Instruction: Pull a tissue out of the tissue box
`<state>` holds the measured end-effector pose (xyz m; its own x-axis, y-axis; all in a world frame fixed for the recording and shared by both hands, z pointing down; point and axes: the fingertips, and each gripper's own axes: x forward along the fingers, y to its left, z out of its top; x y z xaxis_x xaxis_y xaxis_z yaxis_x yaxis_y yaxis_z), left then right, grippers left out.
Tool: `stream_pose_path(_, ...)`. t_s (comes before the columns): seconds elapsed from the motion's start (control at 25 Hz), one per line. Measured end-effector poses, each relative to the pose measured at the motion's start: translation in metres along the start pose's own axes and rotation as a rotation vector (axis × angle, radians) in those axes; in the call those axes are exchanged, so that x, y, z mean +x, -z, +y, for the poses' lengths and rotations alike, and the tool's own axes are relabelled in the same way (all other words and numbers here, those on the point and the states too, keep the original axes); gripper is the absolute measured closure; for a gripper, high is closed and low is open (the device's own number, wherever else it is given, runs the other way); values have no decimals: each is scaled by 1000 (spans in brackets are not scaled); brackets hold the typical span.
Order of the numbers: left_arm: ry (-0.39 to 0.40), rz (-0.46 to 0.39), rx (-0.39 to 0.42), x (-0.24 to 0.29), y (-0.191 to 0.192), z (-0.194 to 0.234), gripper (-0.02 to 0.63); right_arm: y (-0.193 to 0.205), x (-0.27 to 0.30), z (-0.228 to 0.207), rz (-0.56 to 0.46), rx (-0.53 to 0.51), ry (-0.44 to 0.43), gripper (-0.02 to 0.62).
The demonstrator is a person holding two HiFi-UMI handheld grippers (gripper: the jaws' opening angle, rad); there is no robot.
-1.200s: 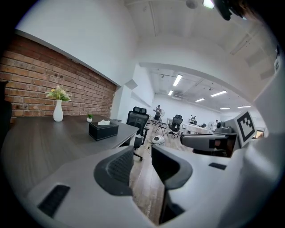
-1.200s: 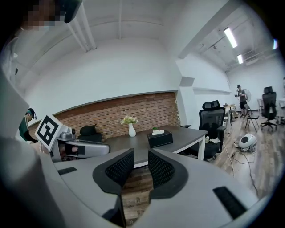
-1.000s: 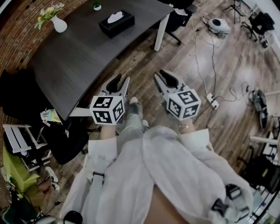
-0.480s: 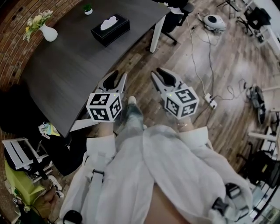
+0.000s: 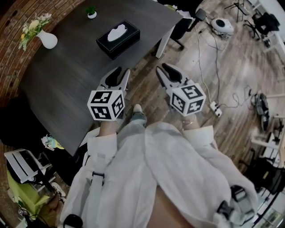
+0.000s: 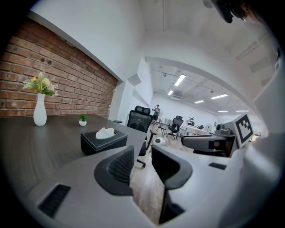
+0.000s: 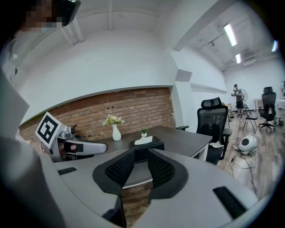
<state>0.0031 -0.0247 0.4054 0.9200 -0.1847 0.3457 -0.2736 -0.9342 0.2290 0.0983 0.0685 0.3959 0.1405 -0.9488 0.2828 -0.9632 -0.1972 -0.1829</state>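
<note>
No legible text, brand, number or sign on anything in view

Tissue box (image 5: 118,38) on table (image 5: 71,75), vase (image 5: 46,40) left of it, sm. plant (image 5: 91,12) behind – chair (image 6: 139,121) at table's rt end

Desk top (image 5: 67,82): near half bare, open passage. Far half obstructed by tissue box (image 5: 128,40) at centre, vase (image 5: 48,41) at left, potted plant (image 5: 91,12) beyond. Office chair (image 5: 183,26) off the far right corner.

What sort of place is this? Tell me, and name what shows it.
Probably an open-plan office: black mesh swivel chairs, a dark grey desk holding a black rectangular tissue box, and long ceiling strip lights.
</note>
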Motion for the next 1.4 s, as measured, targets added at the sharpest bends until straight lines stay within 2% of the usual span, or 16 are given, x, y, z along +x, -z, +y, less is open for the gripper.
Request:
stream_pose_path(0.16, 5, -14, 0, 25, -20, 36, 497, -16, 36, -9, -2, -17, 18, 518)
stream_pose_path(0.32, 42, -17, 16, 51, -39, 54, 497, -25, 59, -13, -3, -19, 36, 518)
stream_pose_path(0.52, 81, 15, -6, 74, -41, 70, 497, -18, 84, -13, 51, -15, 43, 518)
stream_pose_path(0.84, 54, 13, -43, 91, -49, 98, 497, -31, 117, -24, 86, -37, 32, 518)
stream_pose_path(1.16, -106, -32, -95, 100, -61, 147, 499, -47, 185, -29, 115, -77, -137, 518)
stream_pose_path(1.4, -232, -34, -119, 117, -75, 181, 498, -67, 244, -32, 134, -101, -315, 518)
